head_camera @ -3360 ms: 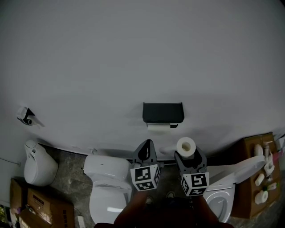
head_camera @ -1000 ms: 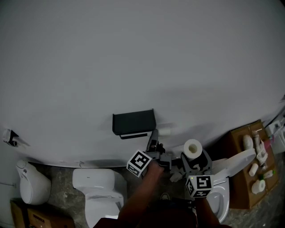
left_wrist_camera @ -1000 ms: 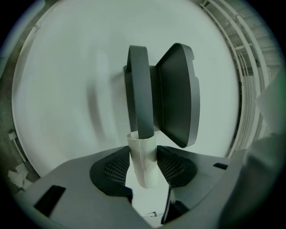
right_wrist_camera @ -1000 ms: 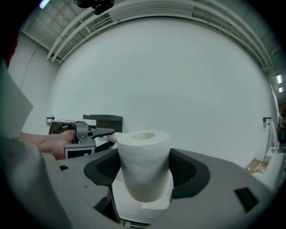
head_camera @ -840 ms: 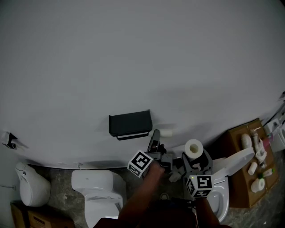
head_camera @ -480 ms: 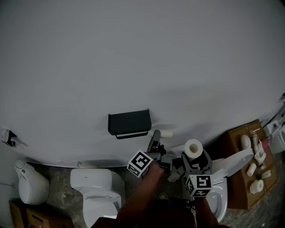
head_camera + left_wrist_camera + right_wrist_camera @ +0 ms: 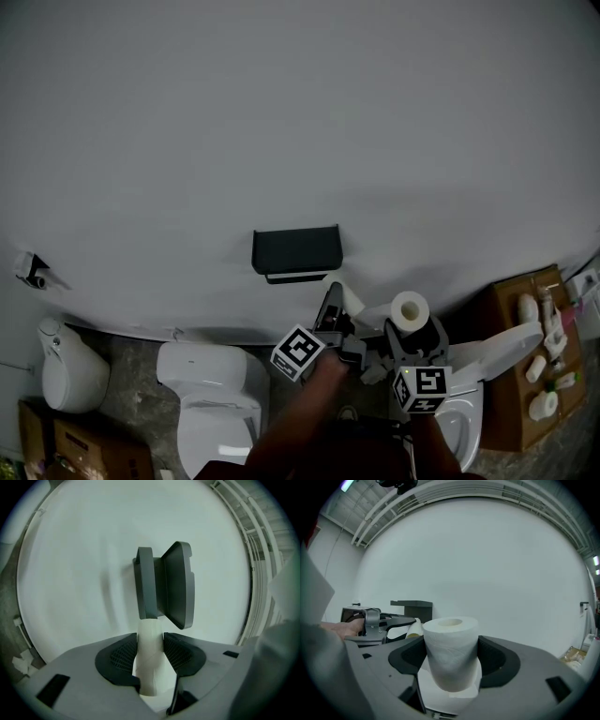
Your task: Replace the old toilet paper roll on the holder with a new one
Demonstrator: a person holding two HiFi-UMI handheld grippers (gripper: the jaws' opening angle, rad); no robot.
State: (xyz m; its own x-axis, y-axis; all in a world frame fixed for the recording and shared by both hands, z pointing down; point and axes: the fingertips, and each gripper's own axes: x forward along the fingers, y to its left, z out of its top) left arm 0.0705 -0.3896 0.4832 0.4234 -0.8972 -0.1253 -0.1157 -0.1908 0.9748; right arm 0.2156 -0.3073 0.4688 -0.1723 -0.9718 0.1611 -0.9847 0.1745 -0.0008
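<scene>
The black wall holder [image 7: 295, 248] [image 7: 164, 585] [image 7: 412, 604] has no roll on it. My left gripper [image 7: 339, 300] [image 7: 150, 656], turned on its side, is shut on the old roll [image 7: 352, 298] [image 7: 150, 653]. That roll is a thin white tube, held just below and right of the holder. In the right gripper view the left gripper [image 7: 370, 623] and the old roll [image 7: 405, 630] show at the left. My right gripper [image 7: 410, 326] [image 7: 450, 667] is shut on the full new white roll [image 7: 410, 307] [image 7: 451, 651], which stands upright to the right of the left gripper.
A white wall fills most of each view. Below are a closed white toilet [image 7: 211, 394], a second toilet with its lid up [image 7: 487, 375] and a white fixture [image 7: 66, 361]. Cardboard boxes [image 7: 70, 441] lie at the left. A brown box with bottles [image 7: 534, 366] stands at the right.
The old roll, under the holder at first, now sits in my left gripper, which has drawn it down and away from the holder. The right gripper with the new roll stayed put.
</scene>
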